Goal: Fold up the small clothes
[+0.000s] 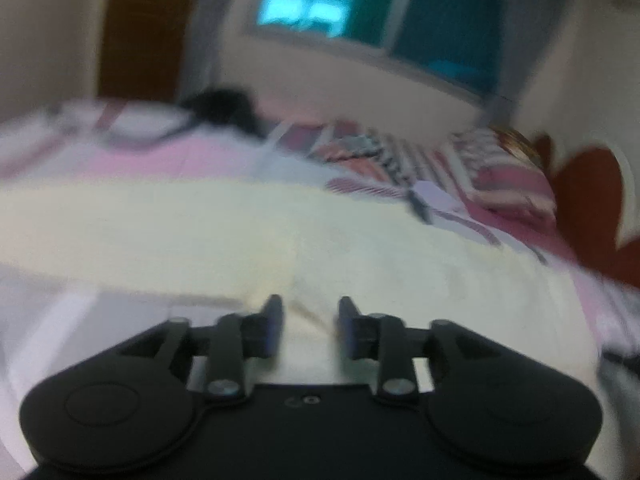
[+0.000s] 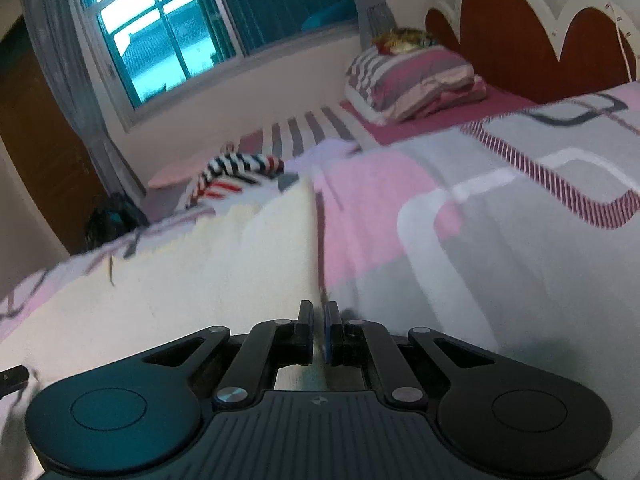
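A cream-white garment [image 1: 280, 232] lies spread on the bed, and it also shows in the right wrist view [image 2: 224, 272]. My left gripper [image 1: 310, 322] is open, low over the garment's near part, with cloth lying between its fingers. My right gripper [image 2: 319, 328] is shut on the garment's right edge, which runs up from between the pads. A striped red, white and dark garment [image 2: 236, 174] lies further back on the bed; it is blurred in the left wrist view [image 1: 360, 152].
The bedspread [image 2: 500, 220] is pink, grey and white patterned. Folded pink striped bedding [image 2: 412, 80] is stacked at the red and white headboard [image 2: 520, 40]. A window [image 2: 160, 28] with grey curtains is behind. A dark bag [image 2: 112, 220] sits by the wooden door [image 2: 36, 140].
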